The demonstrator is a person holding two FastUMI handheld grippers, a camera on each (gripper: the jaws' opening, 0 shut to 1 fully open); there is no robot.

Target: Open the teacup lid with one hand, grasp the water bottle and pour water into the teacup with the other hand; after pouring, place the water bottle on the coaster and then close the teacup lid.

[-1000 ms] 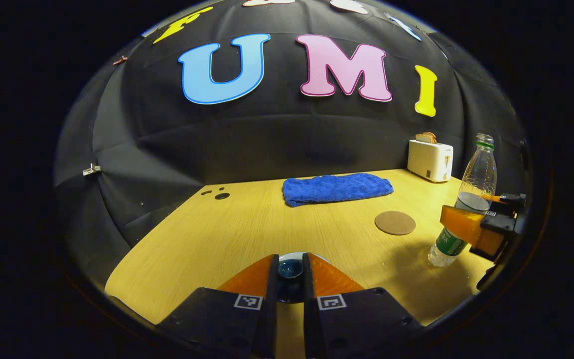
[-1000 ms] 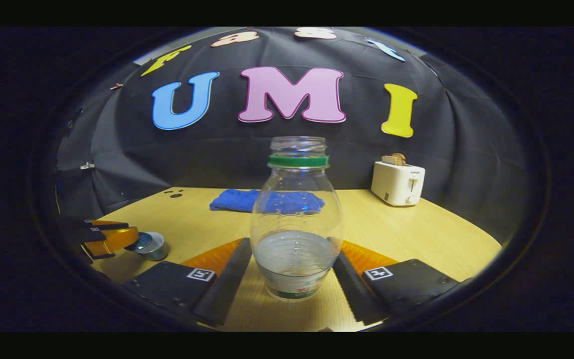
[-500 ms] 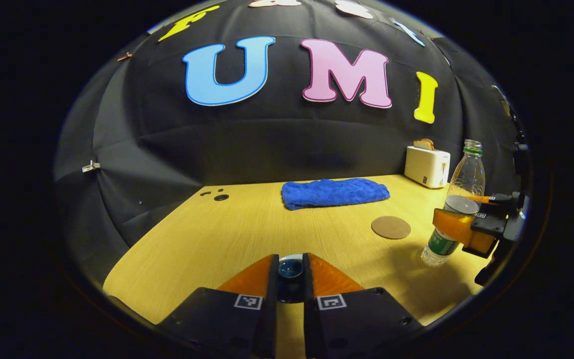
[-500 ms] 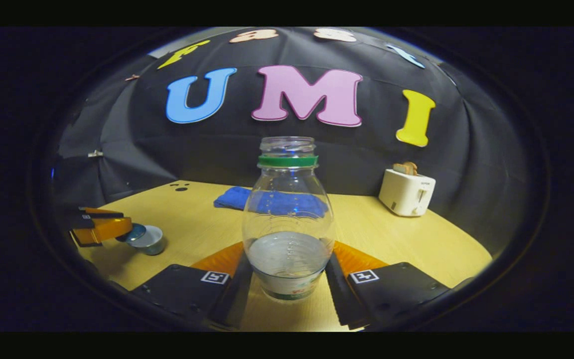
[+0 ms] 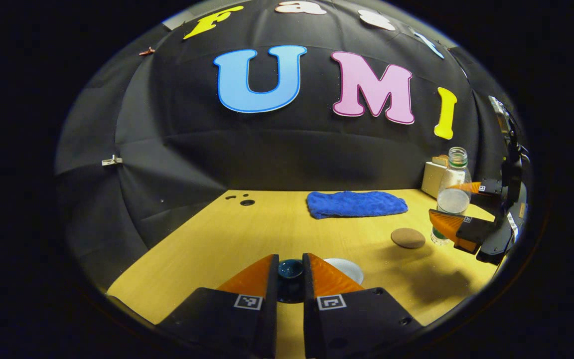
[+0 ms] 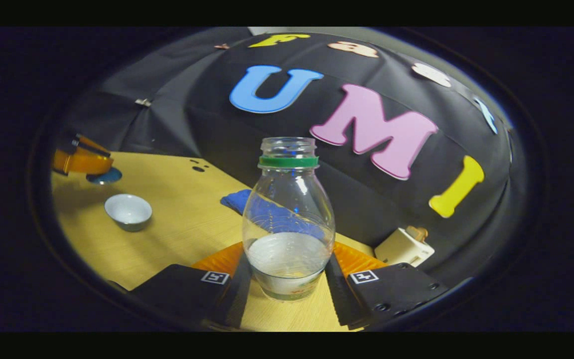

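Observation:
My left gripper (image 5: 290,264) is shut on the dark blue knob of the teacup lid (image 5: 290,269) and holds it above the table. The white teacup (image 5: 346,269) stands uncovered just to its right. In the right gripper view the teacup (image 6: 128,211) shows its white inside, with the left gripper (image 6: 85,162) and blue lid (image 6: 103,175) up and to its left. My right gripper (image 6: 288,254) is shut on the clear water bottle (image 6: 288,219), capless, about a third full, held off the table. The bottle (image 5: 452,199) and right gripper (image 5: 454,207) hang just right of the round brown coaster (image 5: 408,238).
A folded blue towel (image 5: 357,204) lies at the back of the wooden table (image 5: 247,234). A white toaster (image 6: 404,247) with toast stands at the back right corner. Small dark holes (image 5: 246,202) mark the table's far left.
The left gripper has lifted the lid off the teacup, which now stands open. The right gripper closed on the bottle, raised it off the table, and its view now leans.

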